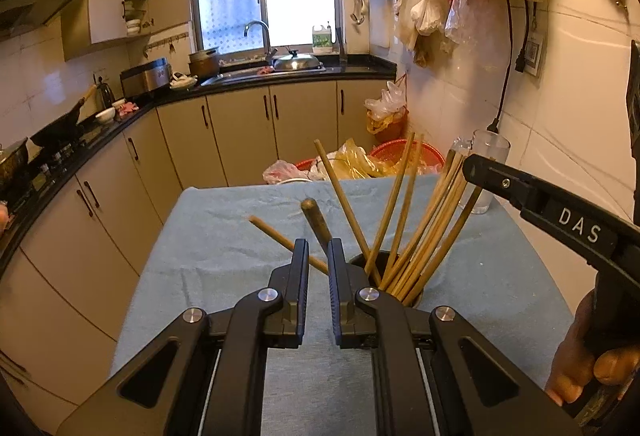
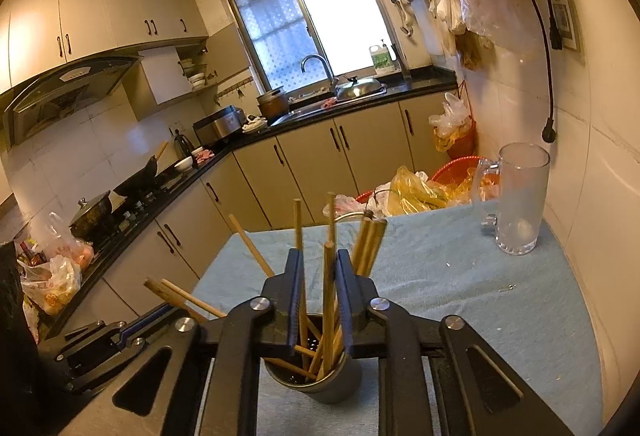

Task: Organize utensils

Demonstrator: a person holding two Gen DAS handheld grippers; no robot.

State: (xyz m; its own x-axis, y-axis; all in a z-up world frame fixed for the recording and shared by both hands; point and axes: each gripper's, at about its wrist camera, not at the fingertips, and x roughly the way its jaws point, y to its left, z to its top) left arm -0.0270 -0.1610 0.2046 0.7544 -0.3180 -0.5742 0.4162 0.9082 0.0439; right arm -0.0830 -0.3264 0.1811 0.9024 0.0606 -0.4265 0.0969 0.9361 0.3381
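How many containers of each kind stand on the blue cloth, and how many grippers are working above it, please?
Glass mug: 1
Dark utensil holder: 1
Grippers: 2, the left gripper and the right gripper
Total: 4

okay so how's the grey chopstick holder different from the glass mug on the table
The grey chopstick holder is opaque and dark; the glass mug is clear and frosted-looking.
The holder is stuffed with wooden chopsticks fanning out of it; the mug looks empty.
The mug has a side handle; no handle shows on the holder.
The holder sits right under the right gripper; the mug stands at the far right, near the wall.
Both stand upright on the blue cloth.
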